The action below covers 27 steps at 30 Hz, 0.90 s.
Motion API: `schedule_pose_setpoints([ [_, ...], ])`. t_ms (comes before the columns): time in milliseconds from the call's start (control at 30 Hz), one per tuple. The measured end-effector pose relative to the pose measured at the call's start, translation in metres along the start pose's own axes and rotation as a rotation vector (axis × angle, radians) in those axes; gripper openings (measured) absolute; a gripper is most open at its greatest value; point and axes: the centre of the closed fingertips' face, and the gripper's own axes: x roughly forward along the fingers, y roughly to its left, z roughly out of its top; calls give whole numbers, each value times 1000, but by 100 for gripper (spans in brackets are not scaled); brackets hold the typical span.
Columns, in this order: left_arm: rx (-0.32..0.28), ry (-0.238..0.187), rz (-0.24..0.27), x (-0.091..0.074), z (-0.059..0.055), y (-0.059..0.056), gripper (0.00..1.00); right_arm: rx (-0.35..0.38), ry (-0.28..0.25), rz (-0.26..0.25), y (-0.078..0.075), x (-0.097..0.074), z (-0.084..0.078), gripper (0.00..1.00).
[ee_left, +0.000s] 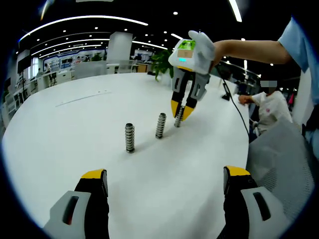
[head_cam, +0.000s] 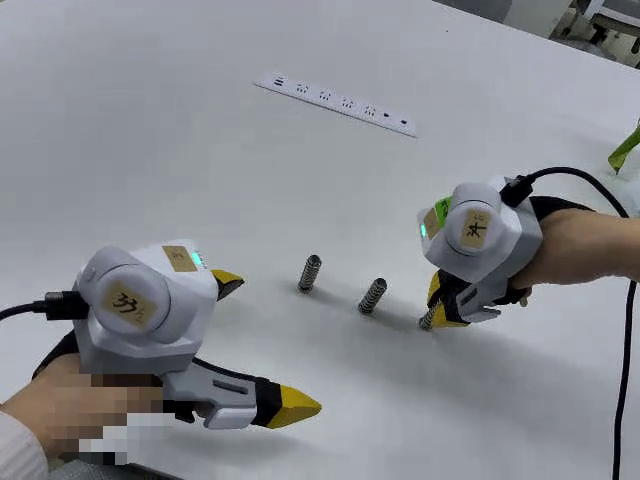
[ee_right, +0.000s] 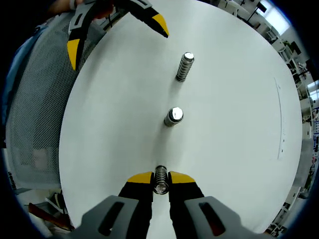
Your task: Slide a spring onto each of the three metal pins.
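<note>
While upright in a row, three ribbed steel-grey springs point(head_cam: 372, 295) on pins point(ee_right: 175, 115).

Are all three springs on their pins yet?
Almost! The first spring and the second spring already sit around their upright pins. The right tongs are pinching the third spring, which looks to be on its pin too. The left tongs hang open. What's left is probably just letting go.

Your white desk point(head_cam: 150, 120) bore three spring-covered pins point(head_cam: 372, 295) in a row, with a power strip point(head_cam: 335, 102) toward its far edge.
</note>
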Motion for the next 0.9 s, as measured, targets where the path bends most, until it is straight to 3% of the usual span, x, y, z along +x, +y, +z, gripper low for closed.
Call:
schedule_pose_setpoints([
  [633, 0, -1, -1, 1, 1, 0, 98, 21, -17, 9, 4, 9, 0, 13],
  [767, -3, -3, 4, 1, 1, 1, 98, 16, -23, 20, 7, 10, 2, 23],
  [900, -9, -4, 7, 1, 0, 2, 98, 12, -45, -3, 6, 9, 6, 33],
])
